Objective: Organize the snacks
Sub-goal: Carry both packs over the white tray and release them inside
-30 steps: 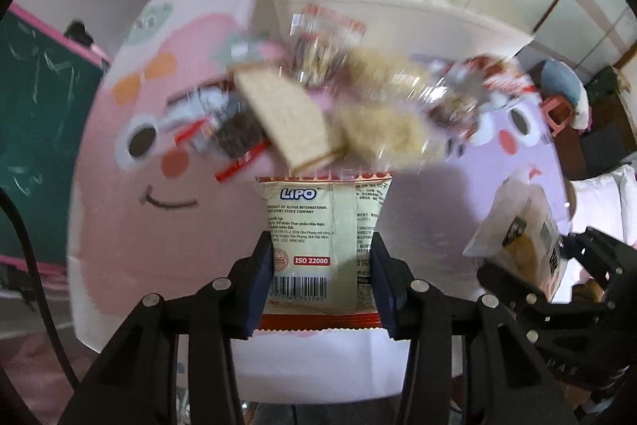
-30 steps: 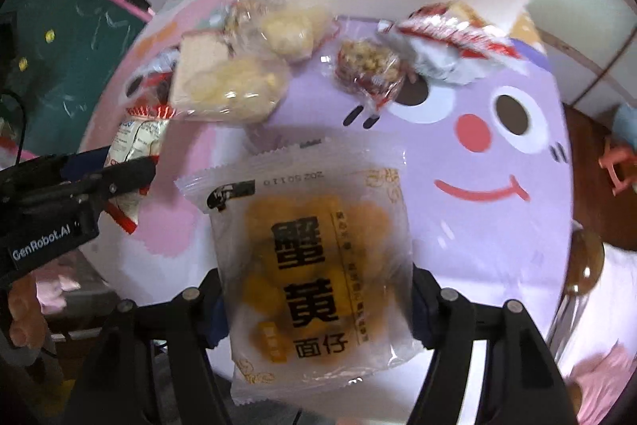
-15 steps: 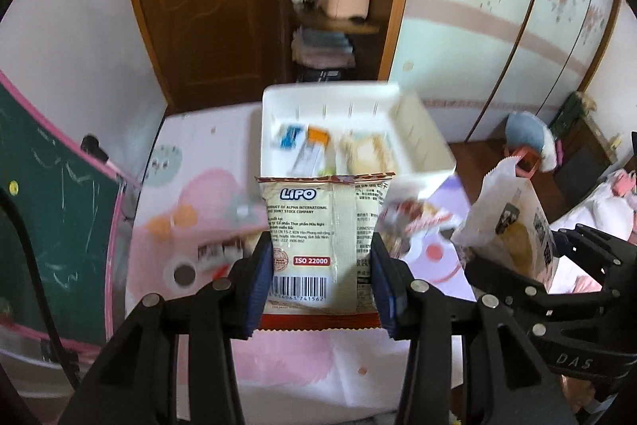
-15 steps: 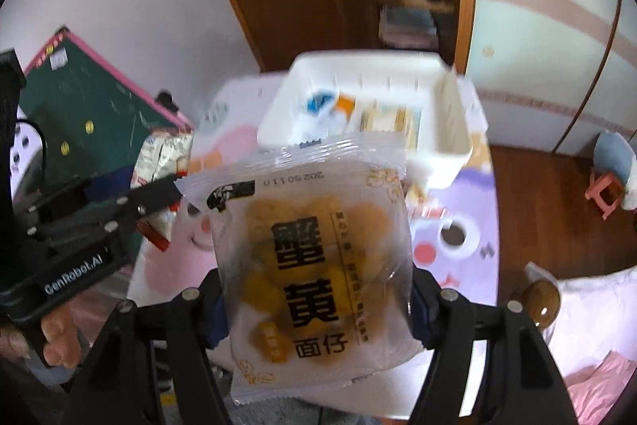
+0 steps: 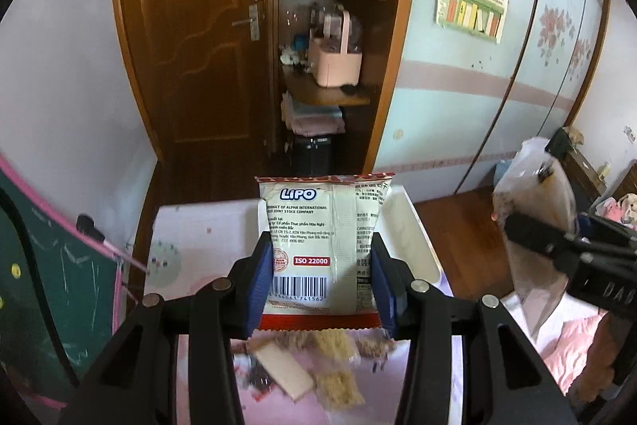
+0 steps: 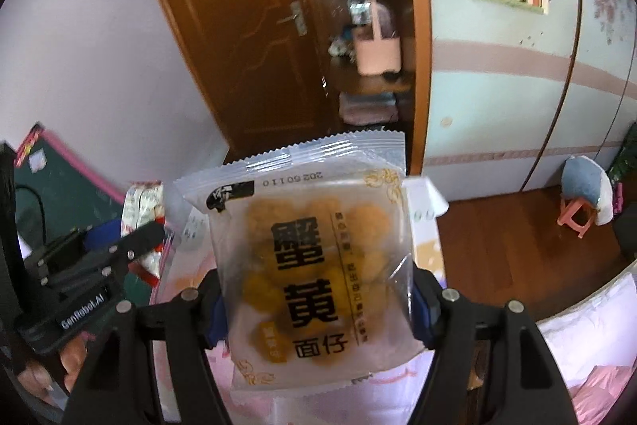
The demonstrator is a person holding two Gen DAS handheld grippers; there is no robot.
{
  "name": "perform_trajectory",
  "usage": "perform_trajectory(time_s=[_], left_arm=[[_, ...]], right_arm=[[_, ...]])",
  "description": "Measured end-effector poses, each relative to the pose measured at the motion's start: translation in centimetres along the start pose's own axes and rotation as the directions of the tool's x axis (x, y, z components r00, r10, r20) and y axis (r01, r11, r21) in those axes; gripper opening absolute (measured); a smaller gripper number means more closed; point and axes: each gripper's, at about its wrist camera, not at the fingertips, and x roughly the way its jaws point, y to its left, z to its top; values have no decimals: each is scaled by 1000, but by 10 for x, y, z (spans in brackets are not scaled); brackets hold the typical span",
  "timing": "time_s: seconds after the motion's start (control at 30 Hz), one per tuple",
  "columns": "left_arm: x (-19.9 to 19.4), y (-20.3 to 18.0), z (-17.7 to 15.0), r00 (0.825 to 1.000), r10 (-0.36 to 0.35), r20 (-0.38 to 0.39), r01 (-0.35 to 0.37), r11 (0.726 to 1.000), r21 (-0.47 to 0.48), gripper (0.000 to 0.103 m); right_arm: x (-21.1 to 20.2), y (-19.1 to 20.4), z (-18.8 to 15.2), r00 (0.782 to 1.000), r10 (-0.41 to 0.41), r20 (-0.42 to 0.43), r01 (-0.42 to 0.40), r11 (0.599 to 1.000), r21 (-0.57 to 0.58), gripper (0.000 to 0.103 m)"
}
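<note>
My left gripper (image 5: pixel 322 285) is shut on a cream Lipo snack packet (image 5: pixel 324 237) with a red bottom edge, held up high over the table. My right gripper (image 6: pixel 318 301) is shut on a clear packet of yellow snack balls (image 6: pixel 314 265) with large black characters. The white storage bin (image 5: pixel 402 226) lies behind the Lipo packet, mostly hidden. Several loose snack packets (image 5: pixel 302 369) lie blurred on the pink table below the left gripper. The right gripper with its packet (image 5: pixel 533 218) shows at the right of the left wrist view; the left gripper (image 6: pixel 103 265) shows at the left of the right wrist view.
A pink cartoon table cover (image 5: pixel 199 237) spans the table. A green chalkboard (image 5: pixel 47 285) stands at the left. A brown door (image 5: pixel 199 46) and open shelf cupboard (image 5: pixel 330 66) are behind. A small pink stool (image 6: pixel 577 214) stands on the wood floor at right.
Both grippers have risen and tilted up with their packets. The table and loose snacks have dropped to the bottom of the views, and the door and cupboard now fill them.
</note>
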Motion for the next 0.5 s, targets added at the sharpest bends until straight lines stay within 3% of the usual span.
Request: perform_trajectory(time_s=[0.23,0.5], left_arm=[[62,7,38,999,5,-43,-5,1000,4,44],[153,8,36,987,9,-160,-8,1000,11,44]], right_arm=[[32,-7,46,998,-48,26,47,998,45,70],[115,-22,50,990,-81,-115,94,989,111,71]])
